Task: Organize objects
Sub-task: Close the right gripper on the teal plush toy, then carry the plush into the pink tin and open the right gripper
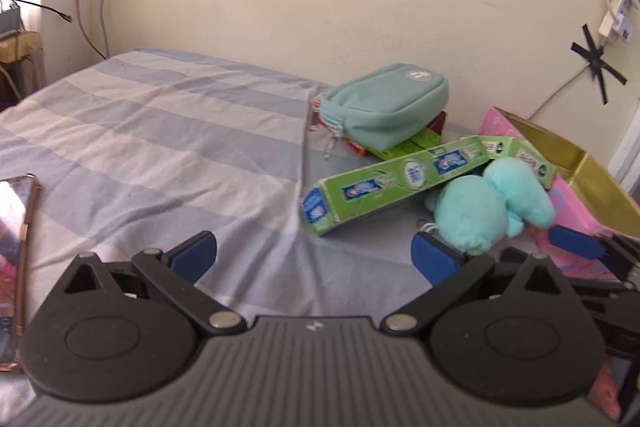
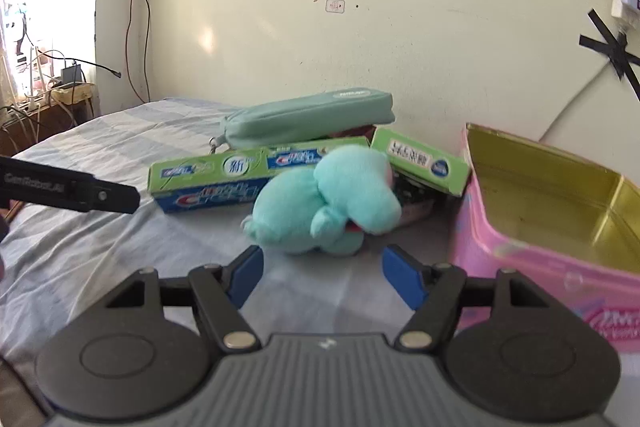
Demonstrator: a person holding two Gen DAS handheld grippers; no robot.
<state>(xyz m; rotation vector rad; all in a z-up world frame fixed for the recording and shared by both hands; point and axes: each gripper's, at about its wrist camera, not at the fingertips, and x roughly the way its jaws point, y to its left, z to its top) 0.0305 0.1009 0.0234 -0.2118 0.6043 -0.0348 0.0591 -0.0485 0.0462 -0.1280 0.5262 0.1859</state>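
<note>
Left gripper [image 1: 314, 259]: jaws spread to full width, nothing between the blue pads [image 1: 196, 253], only striped bedsheet [image 1: 160, 131] beneath. Aimed downward over the bed. Right-hand pad just beside the teal plush toy [image 1: 486, 205], contact not determinable.

Right gripper [image 2: 322, 275]: jaws parted at moderate width, empty, pads [image 2: 245, 277] clear of any object. Pointed downward at the plush toy [image 2: 328, 201], which lies on the sheet just ahead of the fingertips, apart from them. Also seen in the left wrist view as a blue-tipped finger [image 1: 576, 242] at the right edge, beside the toy.

Plush toy: lying on its side, leaning against the long green toothpaste box [image 2: 212, 179], near the pink tin [image 2: 520, 259].

Toothpaste box [image 1: 384, 183]: lying flat, angled across the sheet. Second green box [image 2: 420, 163] behind the toy, tilted, one end close to the tin wall.

Teal zip pouch [image 1: 384, 107]: resting on top of further boxes, red and green edges visible beneath, near the wall. Zipper pulls hanging at its left end.

Pink tin [image 1: 580, 211]: open-topped, gold interior, at the right edge of the bed. Contents not visible from either view.

Phone [image 1: 14, 267]: lying flat at far left of the sheet, well apart from the pile.

Wall [image 2: 280, 27]: cream, with black tape crosses and white cabling at upper right.
</note>
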